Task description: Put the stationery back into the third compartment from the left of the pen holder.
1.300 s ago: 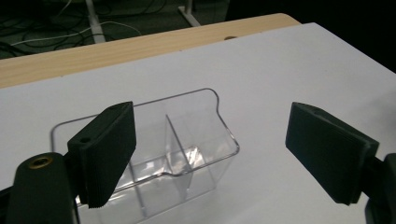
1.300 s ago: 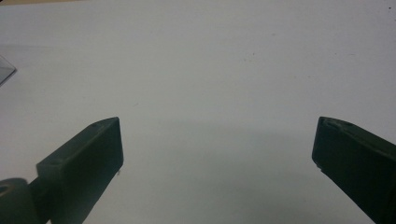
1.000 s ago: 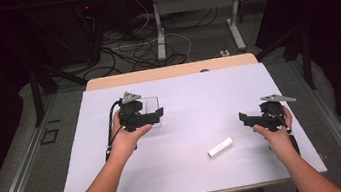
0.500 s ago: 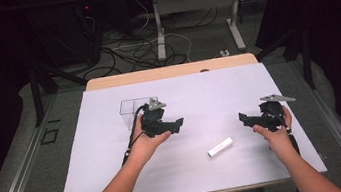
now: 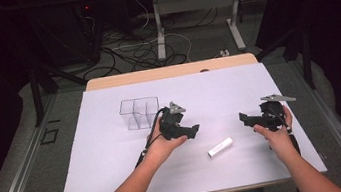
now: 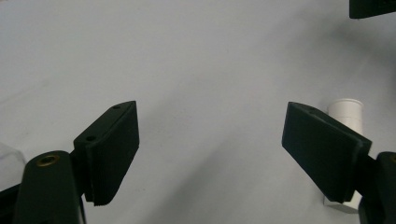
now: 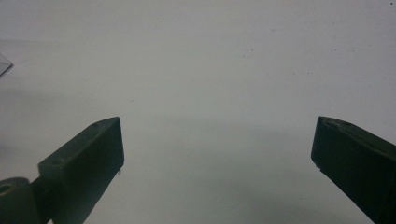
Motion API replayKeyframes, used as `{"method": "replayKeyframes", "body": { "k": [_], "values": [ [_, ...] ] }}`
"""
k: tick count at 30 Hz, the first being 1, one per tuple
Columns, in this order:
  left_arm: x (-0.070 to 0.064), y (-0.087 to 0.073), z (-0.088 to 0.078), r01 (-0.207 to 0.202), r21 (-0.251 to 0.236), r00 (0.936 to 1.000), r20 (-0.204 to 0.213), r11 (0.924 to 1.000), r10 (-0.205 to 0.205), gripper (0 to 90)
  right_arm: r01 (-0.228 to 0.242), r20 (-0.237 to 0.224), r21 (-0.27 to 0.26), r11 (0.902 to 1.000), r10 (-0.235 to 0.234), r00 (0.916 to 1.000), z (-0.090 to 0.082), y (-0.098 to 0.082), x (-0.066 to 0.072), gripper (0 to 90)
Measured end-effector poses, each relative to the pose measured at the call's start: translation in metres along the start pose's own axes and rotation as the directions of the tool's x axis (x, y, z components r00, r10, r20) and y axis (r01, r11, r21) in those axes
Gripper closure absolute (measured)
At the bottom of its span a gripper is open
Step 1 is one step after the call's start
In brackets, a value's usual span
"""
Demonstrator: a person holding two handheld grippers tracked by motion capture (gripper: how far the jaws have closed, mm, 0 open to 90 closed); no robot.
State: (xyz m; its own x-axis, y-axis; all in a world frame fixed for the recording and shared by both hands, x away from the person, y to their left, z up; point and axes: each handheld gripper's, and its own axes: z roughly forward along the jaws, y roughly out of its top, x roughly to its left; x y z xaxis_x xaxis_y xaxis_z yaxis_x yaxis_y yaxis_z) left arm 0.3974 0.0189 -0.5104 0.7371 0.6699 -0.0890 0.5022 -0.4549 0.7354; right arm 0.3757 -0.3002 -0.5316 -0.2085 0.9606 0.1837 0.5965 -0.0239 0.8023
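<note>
White tube [image 5: 220, 147] lies on the pale table cover [image 5: 119, 174], between the left gripper [image 5: 194, 130] and right gripper [image 5: 243, 117]; a clear divided box [image 5: 139, 112] stands behind. No writing shows on it, possibly too small. Left gripper view: jaws wide apart, empty, tube [image 6: 348, 109] behind the right jaw. Right gripper view: jaws spread over bare cover.

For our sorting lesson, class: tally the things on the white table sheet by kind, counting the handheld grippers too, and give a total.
Clear plastic divided box: 1
White tube: 1
Black two-jaw grippers: 2, the left gripper and the right gripper
Total: 4
</note>
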Motion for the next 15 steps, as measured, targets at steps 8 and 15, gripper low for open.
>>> {"method": "replayKeyframes", "body": {
  "k": [8, 15],
  "values": [
    [-0.020, 0.003, 0.010, -0.064, 0.051, 0.9972, 0.042, 0.9966, 0.062, 28.6, 0.014, -0.004, 0.004, 0.9999, -0.014, 0.9999, 0.001, 0.000, -0.001, 2.2],
    [-0.035, 0.003, 0.012, -0.112, 0.079, 0.9911, 0.082, 0.9906, 0.105, 33.9, 0.008, -0.003, 0.007, 0.9999, -0.008, 1.0000, 0.001, 0.000, -0.001, 2.2]
  ]
}}
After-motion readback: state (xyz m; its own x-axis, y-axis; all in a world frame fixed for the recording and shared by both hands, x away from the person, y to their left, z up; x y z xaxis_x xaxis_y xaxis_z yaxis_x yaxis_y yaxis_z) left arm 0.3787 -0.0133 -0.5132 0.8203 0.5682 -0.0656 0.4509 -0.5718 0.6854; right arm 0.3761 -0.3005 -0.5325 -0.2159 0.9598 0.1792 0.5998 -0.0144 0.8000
